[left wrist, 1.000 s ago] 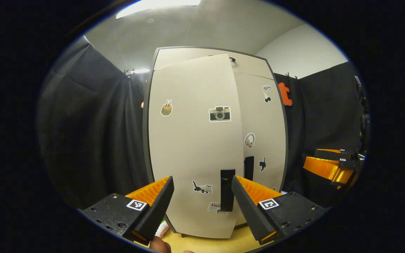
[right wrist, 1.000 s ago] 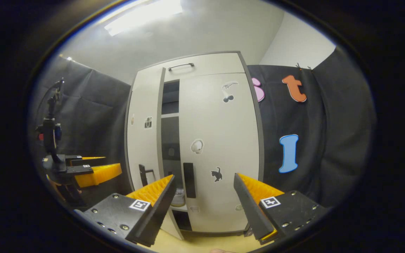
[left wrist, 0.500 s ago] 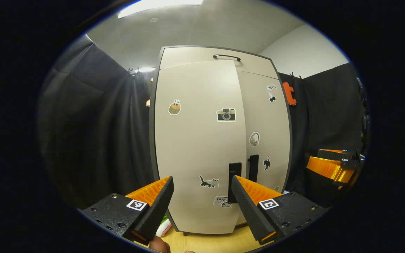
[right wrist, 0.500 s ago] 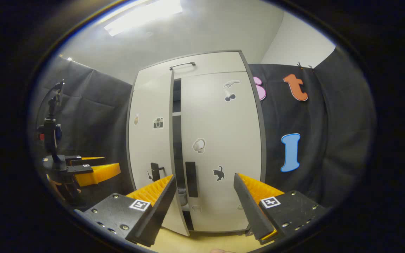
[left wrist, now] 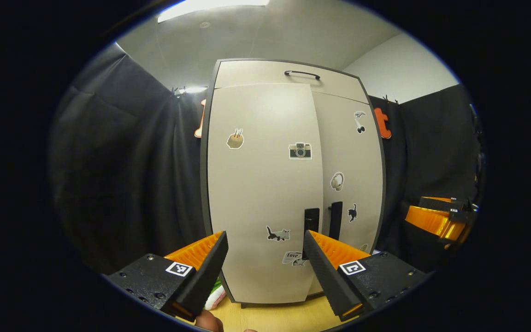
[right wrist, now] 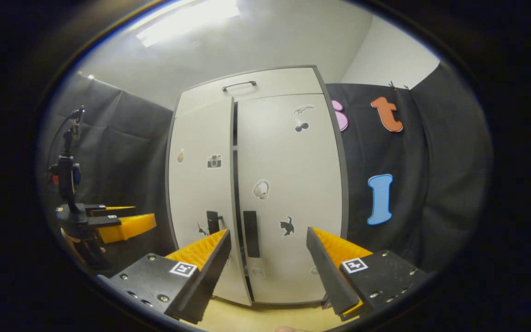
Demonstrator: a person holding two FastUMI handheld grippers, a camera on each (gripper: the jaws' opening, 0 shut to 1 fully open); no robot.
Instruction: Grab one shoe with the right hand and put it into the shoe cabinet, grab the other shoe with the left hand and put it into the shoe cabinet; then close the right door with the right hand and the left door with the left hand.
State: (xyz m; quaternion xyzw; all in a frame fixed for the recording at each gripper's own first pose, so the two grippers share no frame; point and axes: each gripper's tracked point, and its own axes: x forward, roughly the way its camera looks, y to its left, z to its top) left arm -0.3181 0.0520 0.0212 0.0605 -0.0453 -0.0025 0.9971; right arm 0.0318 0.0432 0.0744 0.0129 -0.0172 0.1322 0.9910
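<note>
Shoe cabinet (right wrist: 288, 184) right door (right wrist: 293, 203) shut, left door (right wrist: 201, 203) slightly ajar, left gripper (left wrist: 264, 258) and right gripper (right wrist: 268, 256) jaws spread, empty

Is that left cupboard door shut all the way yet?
Not quite. In the right gripper view a thin dark gap runs between the left door and the right door, so it stands slightly ajar.

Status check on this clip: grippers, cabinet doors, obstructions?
Left gripper open, empty. Right gripper open, empty. Right door shut; left door nearly shut, thin gap. No obstruction visible.
</note>
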